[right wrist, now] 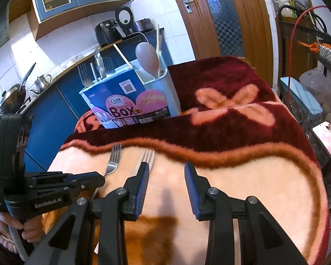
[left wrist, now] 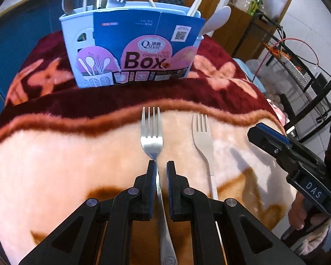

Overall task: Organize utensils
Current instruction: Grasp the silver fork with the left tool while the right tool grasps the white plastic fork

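Observation:
A metal fork [left wrist: 151, 132] lies flat on the blanket, tines pointing at the blue chopsticks box [left wrist: 132, 44]. My left gripper [left wrist: 161, 163] hangs over the fork's neck. Its jaws stand a narrow slit apart and the handle shows in the gap beside the left finger. A white plastic fork [left wrist: 202, 137] lies parallel to it on the right. In the right wrist view my right gripper [right wrist: 166, 165] is open with only blanket between its fingers. The white fork [right wrist: 148, 156] peeks out past its left finger. The metal fork [right wrist: 113, 163] and left gripper [right wrist: 102, 178] sit further left. The box [right wrist: 130, 101] holds forks, chopsticks and a spoon.
A red and peach fleece blanket [right wrist: 242, 176] covers the table, which drops off at the right. A black wire rack [left wrist: 298, 84] and a phone [right wrist: 326, 137] stand beyond that edge. A blue kitchen counter with a wok [right wrist: 11, 101] runs behind on the left. A hand [right wrist: 31, 227] holds the left gripper.

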{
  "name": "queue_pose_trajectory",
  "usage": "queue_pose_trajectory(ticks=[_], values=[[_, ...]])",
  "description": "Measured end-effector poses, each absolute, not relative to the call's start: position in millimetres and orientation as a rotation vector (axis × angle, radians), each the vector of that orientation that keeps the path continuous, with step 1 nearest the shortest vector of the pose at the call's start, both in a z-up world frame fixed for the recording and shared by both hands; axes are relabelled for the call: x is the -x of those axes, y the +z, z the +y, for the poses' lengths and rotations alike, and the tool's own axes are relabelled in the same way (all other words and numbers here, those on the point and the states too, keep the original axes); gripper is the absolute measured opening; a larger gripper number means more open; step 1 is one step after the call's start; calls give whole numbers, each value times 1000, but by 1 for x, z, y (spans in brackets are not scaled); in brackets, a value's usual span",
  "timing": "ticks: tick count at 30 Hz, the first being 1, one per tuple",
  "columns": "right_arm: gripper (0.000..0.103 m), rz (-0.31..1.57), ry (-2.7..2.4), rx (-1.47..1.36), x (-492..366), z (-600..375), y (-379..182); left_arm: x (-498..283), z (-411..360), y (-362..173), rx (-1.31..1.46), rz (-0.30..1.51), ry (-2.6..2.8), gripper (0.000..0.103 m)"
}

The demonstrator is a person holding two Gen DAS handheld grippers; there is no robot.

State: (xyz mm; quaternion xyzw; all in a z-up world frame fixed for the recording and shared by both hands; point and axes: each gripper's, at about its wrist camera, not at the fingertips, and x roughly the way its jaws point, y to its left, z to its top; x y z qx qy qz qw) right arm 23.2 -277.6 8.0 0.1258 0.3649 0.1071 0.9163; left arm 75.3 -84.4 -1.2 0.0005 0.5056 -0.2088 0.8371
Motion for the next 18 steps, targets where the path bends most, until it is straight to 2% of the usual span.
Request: queue_pose_trajectory(ticks=[10,18], values=[[36,742,218,-289,-22,-289,4,-91,-88,-7,-16,1235,-442,9],[36,751,224,-306,-22,-291,0,-98,-96,-11,-34,1263,-445,9]])
